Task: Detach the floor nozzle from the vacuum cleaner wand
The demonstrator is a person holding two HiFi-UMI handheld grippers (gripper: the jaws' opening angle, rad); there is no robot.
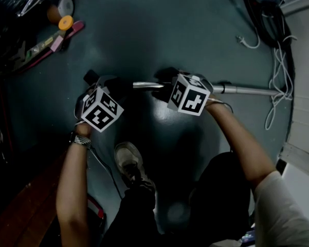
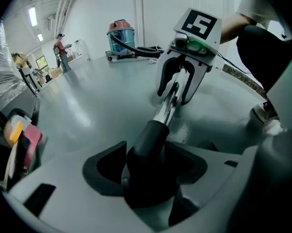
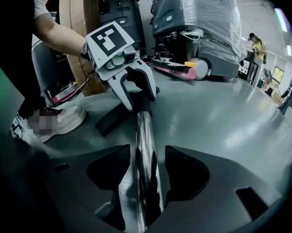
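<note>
A: In the head view, how does the wand (image 1: 252,91) lie?
B: It lies flat on the smooth, glossy teal floor (image 1: 159,30), a slim round metal tube with its long axis straight across the picture. The floor nozzle (image 1: 90,77), a dark blocky shape, sits at the wand's left end. The left gripper (image 1: 104,85) is down over that end, and the right gripper (image 1: 163,85) is over the wand a little further along. A shoe (image 1: 129,161) stands on the person's side of the wand, and white cables (image 1: 277,71) trail past its right end
A: And the left gripper view?
B: The wand points away from the camera, up towards the other gripper. A matte black round neck (image 2: 153,142) caps its chrome, and the jaws stand apart astride that neck, not clamped on it
A: The right gripper view?
B: The mirror-bright chrome runs straight away between the parted jaws, with a gap on each side, so this gripper grips nothing. At the wand's far end the nozzle is a flat black bar lying on the floor
</note>
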